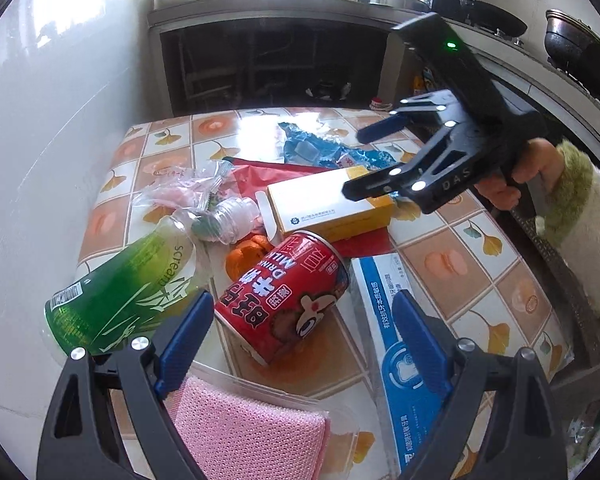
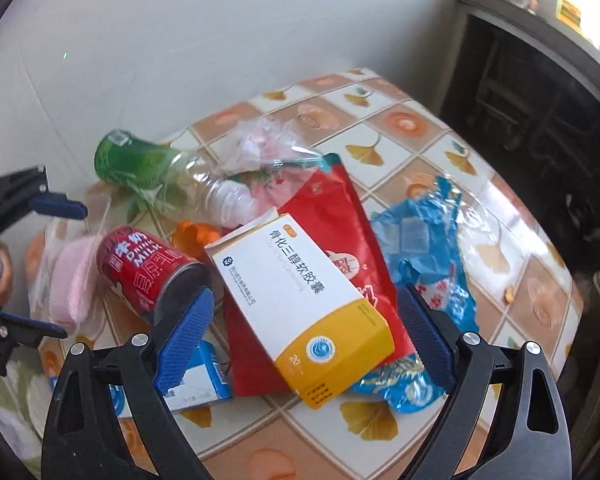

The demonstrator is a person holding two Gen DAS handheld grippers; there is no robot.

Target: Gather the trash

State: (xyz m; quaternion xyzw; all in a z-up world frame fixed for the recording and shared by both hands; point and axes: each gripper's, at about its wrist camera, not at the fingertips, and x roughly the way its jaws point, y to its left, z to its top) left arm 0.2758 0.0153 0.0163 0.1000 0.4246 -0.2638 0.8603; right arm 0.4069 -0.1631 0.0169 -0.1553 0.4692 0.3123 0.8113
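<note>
On the tiled bench [image 1: 440,240] the trash lies in a heap: a green bottle [image 1: 120,288] on its side at the left, a red can [image 1: 288,300] beside it, a white-and-yellow box [image 2: 304,300] atop a red pouch [image 2: 340,216], and blue wrappers [image 2: 424,232] to the right. The left gripper [image 1: 304,340] hangs open over the can, gripping nothing. The right gripper [image 2: 304,336] stands wide around the box, its pads apart from it.

Home kitchen: wok [image 1: 496,20] and pot [image 1: 576,54] on a counter [image 1: 300,4].
</note>
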